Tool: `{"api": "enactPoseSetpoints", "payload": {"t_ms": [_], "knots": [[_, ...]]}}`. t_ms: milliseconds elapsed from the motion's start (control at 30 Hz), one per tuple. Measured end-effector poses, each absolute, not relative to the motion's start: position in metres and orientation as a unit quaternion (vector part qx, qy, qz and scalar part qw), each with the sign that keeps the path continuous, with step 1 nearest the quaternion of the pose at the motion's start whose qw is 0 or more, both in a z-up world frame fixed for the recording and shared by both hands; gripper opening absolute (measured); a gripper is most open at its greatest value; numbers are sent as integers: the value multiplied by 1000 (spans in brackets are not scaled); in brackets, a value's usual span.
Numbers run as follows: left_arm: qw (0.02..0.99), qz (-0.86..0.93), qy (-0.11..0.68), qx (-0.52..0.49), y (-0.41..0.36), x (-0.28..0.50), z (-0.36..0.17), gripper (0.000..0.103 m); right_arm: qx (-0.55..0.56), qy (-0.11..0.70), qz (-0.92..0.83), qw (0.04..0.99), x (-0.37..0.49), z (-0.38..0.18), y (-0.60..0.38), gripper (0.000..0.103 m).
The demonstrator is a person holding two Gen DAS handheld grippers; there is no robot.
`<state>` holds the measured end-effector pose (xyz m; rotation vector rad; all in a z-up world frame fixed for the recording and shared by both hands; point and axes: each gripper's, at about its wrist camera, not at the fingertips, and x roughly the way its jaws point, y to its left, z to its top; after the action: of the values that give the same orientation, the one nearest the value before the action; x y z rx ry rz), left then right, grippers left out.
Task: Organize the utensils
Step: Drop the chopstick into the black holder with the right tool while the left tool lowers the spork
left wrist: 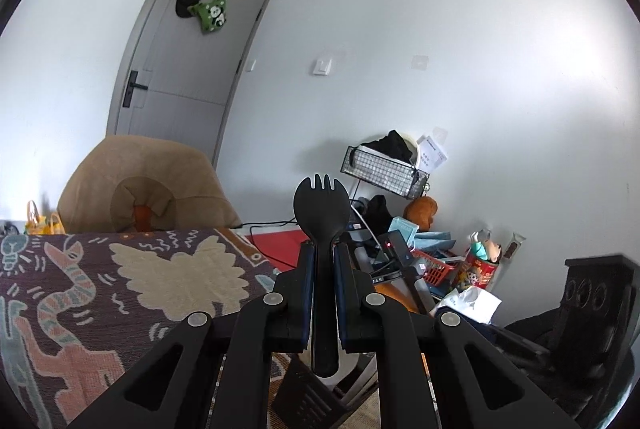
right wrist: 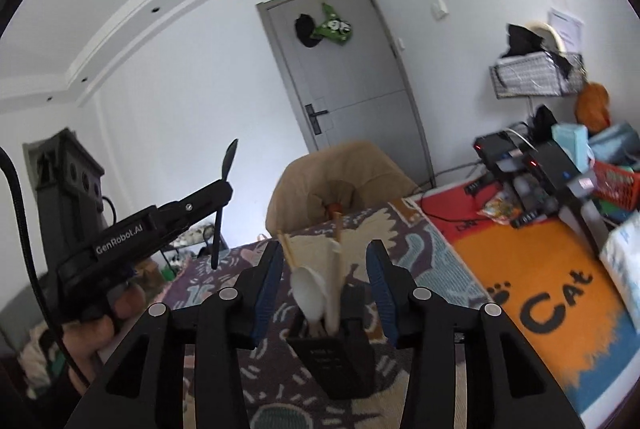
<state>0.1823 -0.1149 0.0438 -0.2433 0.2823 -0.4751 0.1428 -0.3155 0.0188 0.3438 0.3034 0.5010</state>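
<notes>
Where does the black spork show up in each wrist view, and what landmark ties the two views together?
Left wrist view: the black spork stands upright at centre, clamped between the left gripper pads, tines up.
Right wrist view: the same spork is at left, seen edge-on, held by the left gripper beside the open right gripper.
Shared landmark: the grey door with the green panda bag.

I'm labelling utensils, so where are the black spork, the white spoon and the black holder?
black spork [left wrist: 316, 203], left wrist view, on its bowl.
white spoon [right wrist: 306, 285], right wrist view, on its bowl.
black holder [right wrist: 332, 361], right wrist view, on its front wall.
</notes>
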Motion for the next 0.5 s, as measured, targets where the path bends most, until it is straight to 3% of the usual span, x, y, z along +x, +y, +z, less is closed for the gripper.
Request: {"api": "enactPoseSetpoints", "payload": {"t_ms": [500], "knots": [[966,-217,100,-103,-152,176,10,10,202,207,201,936,142,-29,-362,43]]}}
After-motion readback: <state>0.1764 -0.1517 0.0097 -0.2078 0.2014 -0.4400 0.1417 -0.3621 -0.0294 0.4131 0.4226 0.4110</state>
